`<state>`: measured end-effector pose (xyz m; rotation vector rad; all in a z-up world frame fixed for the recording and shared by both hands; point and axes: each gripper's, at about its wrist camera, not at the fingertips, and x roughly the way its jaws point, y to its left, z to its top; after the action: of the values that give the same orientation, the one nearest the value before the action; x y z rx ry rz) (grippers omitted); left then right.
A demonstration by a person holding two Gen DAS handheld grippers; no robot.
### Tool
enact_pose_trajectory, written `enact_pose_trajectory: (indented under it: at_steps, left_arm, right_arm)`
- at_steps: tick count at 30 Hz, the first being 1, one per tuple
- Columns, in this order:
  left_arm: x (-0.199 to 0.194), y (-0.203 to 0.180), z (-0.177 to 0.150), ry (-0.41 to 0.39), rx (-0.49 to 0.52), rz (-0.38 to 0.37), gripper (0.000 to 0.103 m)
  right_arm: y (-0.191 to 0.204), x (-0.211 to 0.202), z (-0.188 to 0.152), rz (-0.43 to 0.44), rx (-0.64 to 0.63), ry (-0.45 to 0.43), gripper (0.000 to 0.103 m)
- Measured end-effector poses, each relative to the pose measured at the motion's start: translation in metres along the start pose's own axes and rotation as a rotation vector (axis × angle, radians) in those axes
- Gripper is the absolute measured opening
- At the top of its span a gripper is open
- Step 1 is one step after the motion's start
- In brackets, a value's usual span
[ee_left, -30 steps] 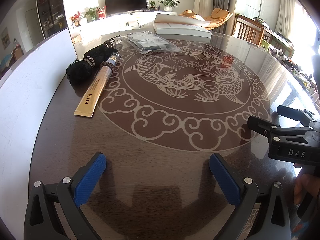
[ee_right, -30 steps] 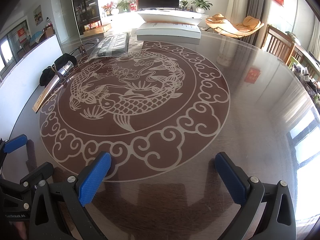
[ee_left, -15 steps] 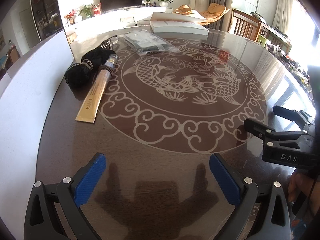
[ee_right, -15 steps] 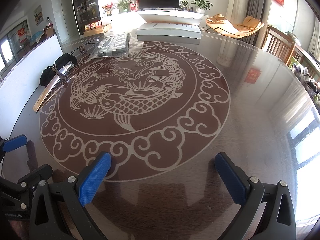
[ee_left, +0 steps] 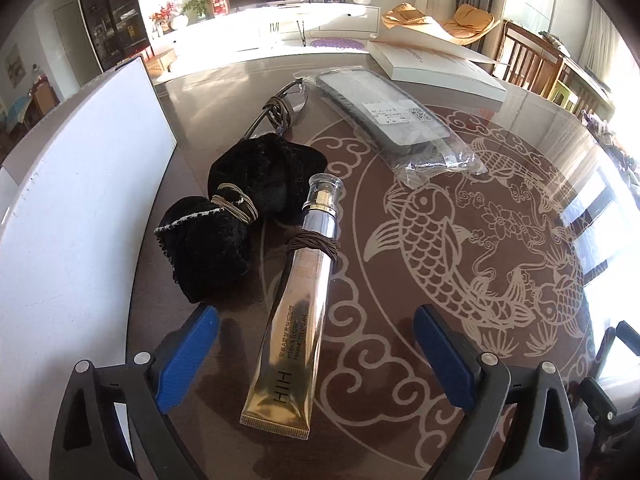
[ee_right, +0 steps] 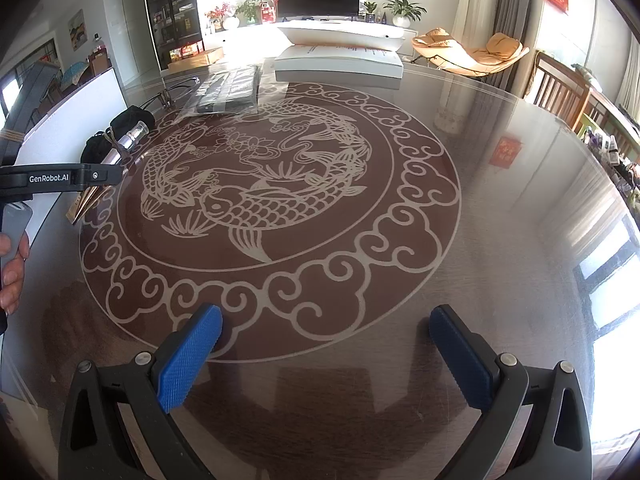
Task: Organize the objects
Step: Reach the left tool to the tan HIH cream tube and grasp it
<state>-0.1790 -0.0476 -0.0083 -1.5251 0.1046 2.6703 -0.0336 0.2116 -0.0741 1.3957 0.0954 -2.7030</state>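
Our left gripper (ee_left: 316, 350) was closing its jaws around the gold tube's (ee_left: 294, 330) crimped end, pads not yet touching, with the black pouch (ee_left: 240, 216) at ten o'clock. From the right wrist, our right gripper (ee_right: 326, 354) stood spread over the bare table (ee_right: 500, 240), the tube at ten o'clock.

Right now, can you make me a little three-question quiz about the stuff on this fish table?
1. True or false: the gold cream tube lies between the pads of the left tool.
2. What lies just left of the tube: A) black velvet pouch, B) white book, C) plastic-wrapped packet?
3. Fill in: the brown cord is wound around the ___.

Key: 1 true, and the jaws are closing, not yet pressing. 2 A. 3 tube.
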Motion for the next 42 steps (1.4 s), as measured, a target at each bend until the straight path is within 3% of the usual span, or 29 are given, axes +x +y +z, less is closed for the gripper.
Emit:
enact_pose_trajectory:
  at_steps: [1, 3, 5, 12, 14, 16, 17, 18, 20, 42]
  left_arm:
    - [-0.002, 0.001, -0.002, -0.024, -0.008, -0.024, 0.079]
    - [-0.006, 0.002, -0.004, -0.066, -0.033, -0.005, 0.040]
    - [-0.011, 0.004, -0.010, -0.076, -0.070, -0.014, 0.027]
    - [-0.053, -0.023, -0.083, -0.125, -0.046, 0.016, 0.027]
    - [-0.061, -0.030, -0.098, -0.143, -0.042, 0.033, 0.032]
    - [-0.061, -0.033, -0.100, -0.139, -0.042, 0.097, 0.064]
    - [-0.057, -0.032, -0.097, -0.114, -0.049, 0.111, 0.100]
    - [-0.053, -0.030, -0.095, -0.089, -0.057, 0.090, 0.103]
    - [-0.048, -0.018, -0.092, -0.066, -0.101, 0.020, 0.103]
    - [-0.048, -0.019, -0.091, -0.068, -0.095, 0.030, 0.103]
  right_arm:
    - [0.001, 0.000, 0.000, 0.002, -0.003, 0.000, 0.103]
    - [0.001, 0.000, 0.000, 0.003, -0.004, 0.000, 0.103]
    - [0.001, 0.000, 0.000, 0.003, -0.004, 0.000, 0.103]
    - [0.001, 0.000, 0.000, 0.004, -0.004, -0.001, 0.103]
    - [0.001, 0.000, 0.000, 0.004, -0.005, 0.000, 0.103]
    - [0.002, 0.000, 0.000, 0.004, -0.005, 0.000, 0.103]
    - [0.001, 0.000, 0.000, 0.004, -0.005, 0.000, 0.103]
    - [0.002, 0.000, 0.000, 0.004, -0.005, 0.000, 0.103]
    - [0.001, 0.000, 0.000, 0.004, -0.005, 0.000, 0.103]
    - [0.001, 0.001, 0.000, 0.002, -0.004, 0.001, 0.103]
